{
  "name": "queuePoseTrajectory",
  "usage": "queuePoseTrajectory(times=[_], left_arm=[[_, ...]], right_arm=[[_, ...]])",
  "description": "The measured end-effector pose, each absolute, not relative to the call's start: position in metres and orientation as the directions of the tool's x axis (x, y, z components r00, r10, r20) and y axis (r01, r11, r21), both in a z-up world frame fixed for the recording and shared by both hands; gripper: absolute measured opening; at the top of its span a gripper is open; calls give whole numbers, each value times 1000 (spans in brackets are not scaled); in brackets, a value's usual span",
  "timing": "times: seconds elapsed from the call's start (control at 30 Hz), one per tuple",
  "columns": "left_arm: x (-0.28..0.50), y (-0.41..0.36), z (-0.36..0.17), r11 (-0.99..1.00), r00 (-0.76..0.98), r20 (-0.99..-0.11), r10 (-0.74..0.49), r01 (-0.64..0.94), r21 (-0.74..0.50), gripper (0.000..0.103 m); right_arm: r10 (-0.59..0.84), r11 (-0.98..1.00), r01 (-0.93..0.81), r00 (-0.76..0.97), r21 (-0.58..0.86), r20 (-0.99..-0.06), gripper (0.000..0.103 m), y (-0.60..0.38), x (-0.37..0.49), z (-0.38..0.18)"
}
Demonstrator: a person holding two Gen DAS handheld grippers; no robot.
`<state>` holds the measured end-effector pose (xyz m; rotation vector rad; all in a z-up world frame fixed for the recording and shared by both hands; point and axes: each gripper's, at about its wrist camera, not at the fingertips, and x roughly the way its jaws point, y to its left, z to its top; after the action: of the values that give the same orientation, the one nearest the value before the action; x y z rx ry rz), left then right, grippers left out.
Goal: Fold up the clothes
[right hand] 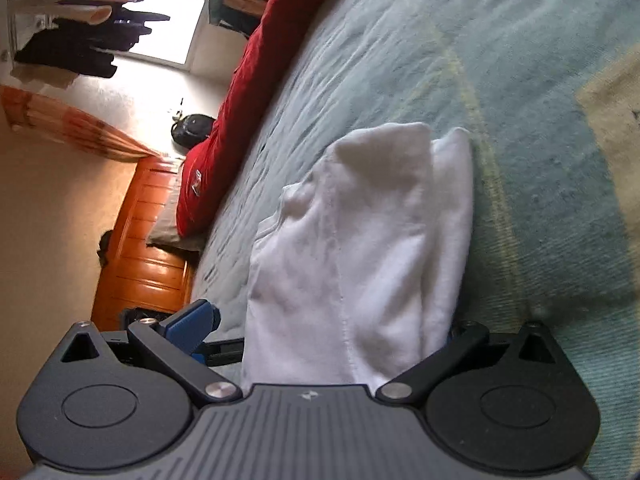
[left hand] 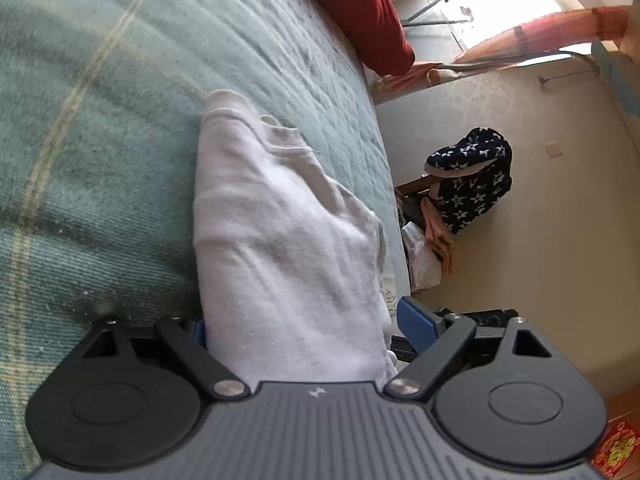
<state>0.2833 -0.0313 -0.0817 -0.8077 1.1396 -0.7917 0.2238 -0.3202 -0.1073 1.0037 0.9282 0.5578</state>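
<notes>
A folded white garment (left hand: 280, 232) lies on the teal plaid bedcover (left hand: 100, 120). In the left wrist view it fills the space between the jaws of my left gripper (left hand: 308, 328), which stand wide apart; one blue fingertip (left hand: 416, 320) shows at the cloth's right, the other is mostly hidden. In the right wrist view the same white garment (right hand: 352, 248) sits between the wide-apart jaws of my right gripper (right hand: 328, 328); a blue fingertip (right hand: 192, 324) shows to its left, clear of the cloth. Both views are rolled sideways.
A red quilt (right hand: 236, 92) lies along the bed's far side, also in the left view (left hand: 360, 12). An orange wooden headboard (right hand: 140, 248) stands beyond it. A star-patterned dark garment (left hand: 472, 176) sits on a chair beside the bed. Dark clothes (right hand: 80, 32) hang by the window.
</notes>
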Motion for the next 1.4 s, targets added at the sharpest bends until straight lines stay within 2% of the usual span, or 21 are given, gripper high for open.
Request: queuePoseTrajectory(times=[0.13,0.2,0.7,1.1,1.4], left_arm=[[280,-26,-76,437,236,-404,-884,109,-893,87],[279,-28,-70,444,236,-408,-882,124,-887,87],[265,24,-26,487,318,-420,-850,171,-856,87],[241,131,-2,513,436,-415,-798,132,-848,87],[223,232,10,561,527,-454,-719,53,-826,87]], right_arm=[[771,408,10,532,913,-351,103,-320,218,-100],[774,385,13,540,923,-331,103,-320,219,-96],[808,416,-71,486,907,-332,103,-271,227,-58],[852,435,-141,384,889,-356,103,-182,258,-35],[890,422,-202,281,884,-360,103,-72,294,-17]])
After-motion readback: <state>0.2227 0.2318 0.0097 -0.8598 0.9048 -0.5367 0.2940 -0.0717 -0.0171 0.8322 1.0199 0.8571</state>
